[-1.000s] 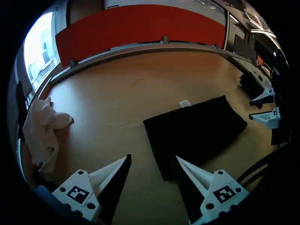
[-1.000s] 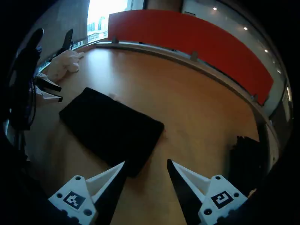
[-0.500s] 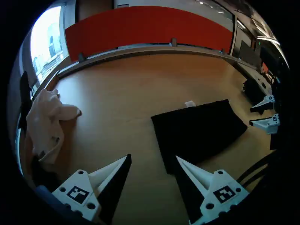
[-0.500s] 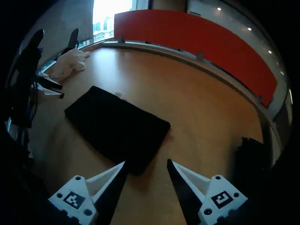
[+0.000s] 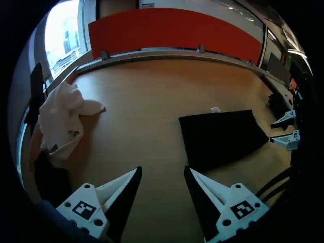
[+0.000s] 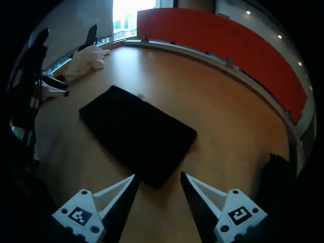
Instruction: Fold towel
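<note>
Hovering over the tabletop, the left gripper has its fingers spread wide with nothing between them. The right gripper is likewise wide open and empty.

The black towel lies flat on the tabletop as a compact rectangle, apparently already folded at least once. Its near corner sits just ahead of the right gripper's fingers. In the left gripper view the towel lies off to the right of the fingers.

Risks noted:
- A pinch at the corner may catch only the top layer, which would peel the stack open.
- On smooth wood the fingers may shove the towel along instead of getting under its edge.
- If the two grippers lift unevenly, the next fold would come out skewed.
- The white cloth heap lies well apart, so snagging is unlikely.
</note>
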Available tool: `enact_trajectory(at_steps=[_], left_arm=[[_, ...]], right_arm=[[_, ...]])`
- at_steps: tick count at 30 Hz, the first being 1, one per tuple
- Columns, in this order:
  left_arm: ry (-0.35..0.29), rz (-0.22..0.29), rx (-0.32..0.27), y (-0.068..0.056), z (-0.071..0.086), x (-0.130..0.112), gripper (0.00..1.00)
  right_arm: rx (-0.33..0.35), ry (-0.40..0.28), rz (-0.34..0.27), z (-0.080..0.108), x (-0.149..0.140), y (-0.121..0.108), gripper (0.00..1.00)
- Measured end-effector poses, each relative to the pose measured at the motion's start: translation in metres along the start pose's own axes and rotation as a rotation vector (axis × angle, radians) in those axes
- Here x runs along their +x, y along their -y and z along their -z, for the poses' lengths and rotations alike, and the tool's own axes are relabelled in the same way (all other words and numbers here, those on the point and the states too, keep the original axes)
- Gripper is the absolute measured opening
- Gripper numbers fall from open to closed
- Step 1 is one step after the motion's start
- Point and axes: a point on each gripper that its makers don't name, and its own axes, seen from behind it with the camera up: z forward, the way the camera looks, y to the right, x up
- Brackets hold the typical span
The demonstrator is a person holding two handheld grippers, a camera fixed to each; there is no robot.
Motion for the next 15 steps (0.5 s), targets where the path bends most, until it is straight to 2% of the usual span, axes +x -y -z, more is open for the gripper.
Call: enact_trajectory(at_steps=[9, 15], left_arm=[[0.001, 0.029, 0.029, 0.015, 0.015, -0.01, 0.76], [0.004, 0.034, 0.037, 0.02, 0.02, -0.017, 0.76]], right_arm=[[0.035, 0.038, 0.023, -0.005, -0.011, 0.002, 0.74], [0.071, 0.065, 0.053, -0.008, -0.019, 0.005, 0.61]])
